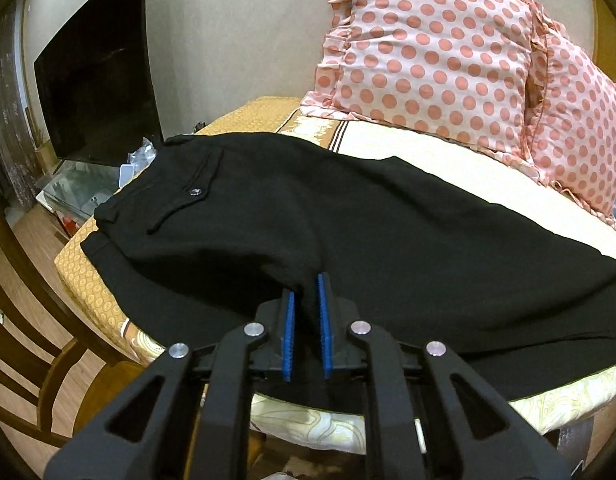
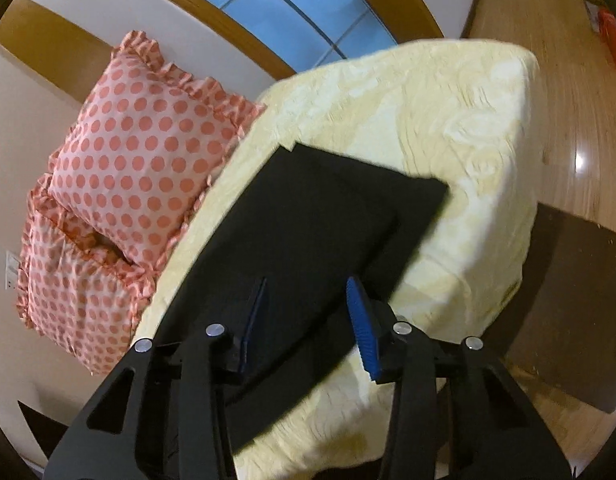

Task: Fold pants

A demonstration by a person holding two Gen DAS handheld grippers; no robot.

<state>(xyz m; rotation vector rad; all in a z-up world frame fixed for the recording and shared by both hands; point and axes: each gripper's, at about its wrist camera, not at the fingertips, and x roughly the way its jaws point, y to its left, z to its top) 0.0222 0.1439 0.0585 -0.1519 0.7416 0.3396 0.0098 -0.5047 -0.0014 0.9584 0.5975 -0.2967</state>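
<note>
My left gripper sits low and reaches forward, its two blue pads drawn close together with only a narrow gap, and a ridge of the black pants is pinched up between them. My right gripper is tilted, its linkage arms running in from the lower edge of the right wrist view, and its blue pads stand well apart, spread wide above the pants without gripping anything that I can see

Pants on bed, pillows behind.
</note>
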